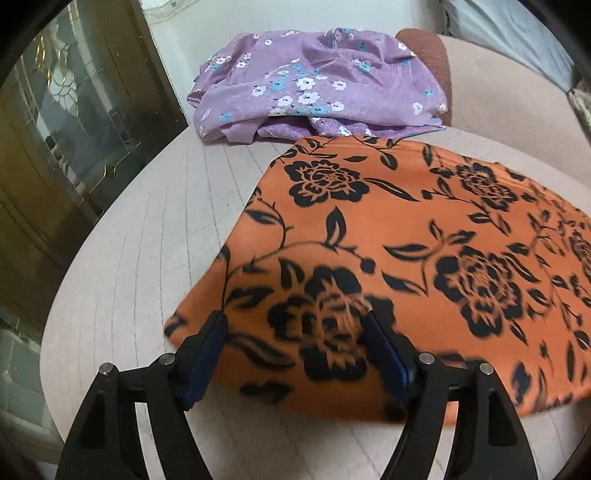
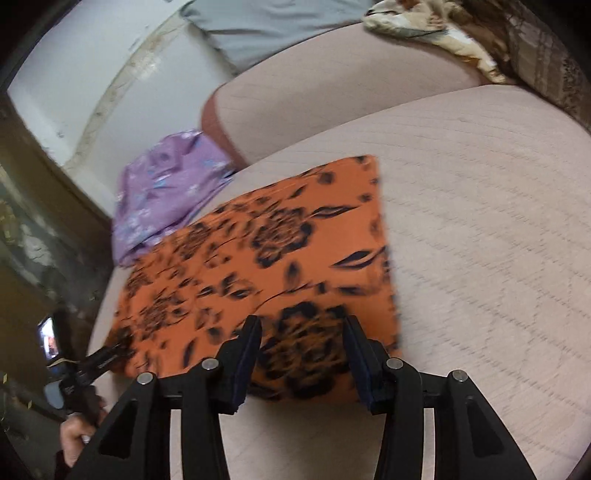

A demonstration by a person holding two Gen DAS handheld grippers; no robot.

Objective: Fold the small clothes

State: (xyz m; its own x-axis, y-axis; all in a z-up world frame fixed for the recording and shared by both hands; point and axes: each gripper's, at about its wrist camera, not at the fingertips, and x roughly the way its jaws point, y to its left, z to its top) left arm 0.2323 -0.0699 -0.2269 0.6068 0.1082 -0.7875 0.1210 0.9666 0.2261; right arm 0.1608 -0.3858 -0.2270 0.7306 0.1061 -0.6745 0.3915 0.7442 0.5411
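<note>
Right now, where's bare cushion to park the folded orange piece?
Biggest free patch: the beige cushion right of the orange floral cloth, running to the backrest. A narrower strip lies left of the cloth toward the seat edge. Crowded: the far left corner, where the purple floral garment butts against the orange cloth.

The folded floral cloth (image 1: 424, 251) lies flat on the quilted seat cushion (image 1: 147, 240). Behind it, touching its far edge, sits a crumpled flowered garment (image 1: 314, 81), toward the cushion's back left corner. The back cushion (image 2: 351, 92) rises behind both. A patterned cloth (image 2: 432, 33) lies atop the back cushion, far right.
</note>
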